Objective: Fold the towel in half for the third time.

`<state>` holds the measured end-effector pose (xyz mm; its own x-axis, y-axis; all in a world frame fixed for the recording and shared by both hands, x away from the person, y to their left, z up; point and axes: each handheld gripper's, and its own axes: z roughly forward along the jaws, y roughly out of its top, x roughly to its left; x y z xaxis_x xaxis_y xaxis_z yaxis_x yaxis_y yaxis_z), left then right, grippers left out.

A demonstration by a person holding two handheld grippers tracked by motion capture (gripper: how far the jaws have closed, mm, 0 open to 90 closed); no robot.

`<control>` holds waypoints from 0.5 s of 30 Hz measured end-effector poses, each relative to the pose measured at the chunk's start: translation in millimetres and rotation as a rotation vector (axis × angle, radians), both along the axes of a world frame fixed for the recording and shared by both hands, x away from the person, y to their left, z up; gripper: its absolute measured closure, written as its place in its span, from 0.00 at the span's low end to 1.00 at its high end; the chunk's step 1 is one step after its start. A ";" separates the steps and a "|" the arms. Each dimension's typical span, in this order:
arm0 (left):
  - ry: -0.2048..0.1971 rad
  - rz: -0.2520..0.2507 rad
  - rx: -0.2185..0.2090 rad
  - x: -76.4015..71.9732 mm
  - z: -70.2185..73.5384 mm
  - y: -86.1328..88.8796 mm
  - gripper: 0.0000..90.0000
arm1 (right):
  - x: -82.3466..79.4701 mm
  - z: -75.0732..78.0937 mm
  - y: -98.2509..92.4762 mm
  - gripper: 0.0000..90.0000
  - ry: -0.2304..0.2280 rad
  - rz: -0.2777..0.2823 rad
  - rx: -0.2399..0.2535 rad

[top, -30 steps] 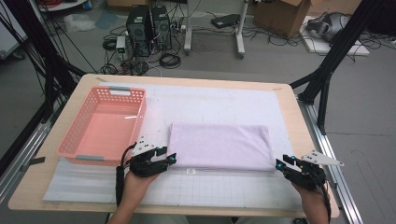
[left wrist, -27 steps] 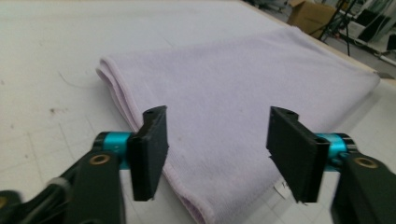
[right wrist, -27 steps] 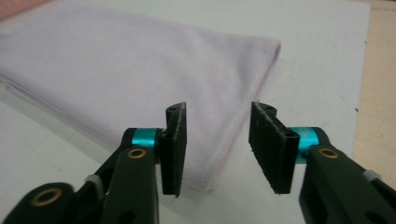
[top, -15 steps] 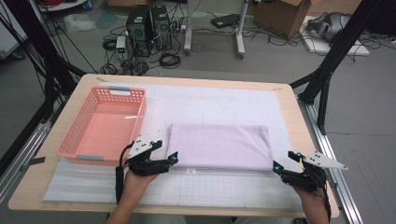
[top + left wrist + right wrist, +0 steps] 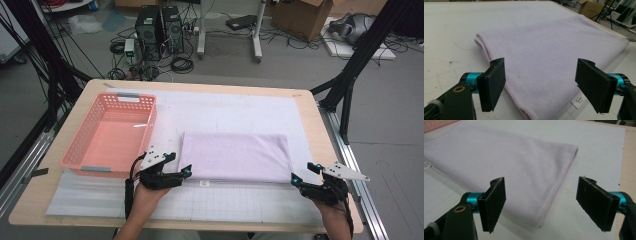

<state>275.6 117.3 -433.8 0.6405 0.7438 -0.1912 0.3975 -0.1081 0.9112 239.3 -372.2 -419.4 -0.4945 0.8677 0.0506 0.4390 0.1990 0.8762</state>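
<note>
On the surface (image 5: 310, 107) the folded lilac towel (image 5: 235, 156) lies long side across, beside the pink basket (image 5: 111, 132). Left tool (image 5: 186, 171) and right tool (image 5: 296, 179) flank its near corners, jaws just sprung wide, holding nothing.

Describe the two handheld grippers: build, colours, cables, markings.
Both match. The left gripper and right gripper have black bodies, each topped by a grey three-cornered plate, with a black cable trailing back along the forearm. Up close, each has two flat rectangular black jaws on teal metallic cylinders, plus a brass-coloured ring on the black bracket at lower left. Small blue points show near the jaw ends. No sleeves visible.
</note>
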 end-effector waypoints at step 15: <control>0.067 -0.010 0.047 0.1 -7.5 -6.6 0.28 | 3.5 -2.3 7.7 0.25 0.032 0.049 -0.002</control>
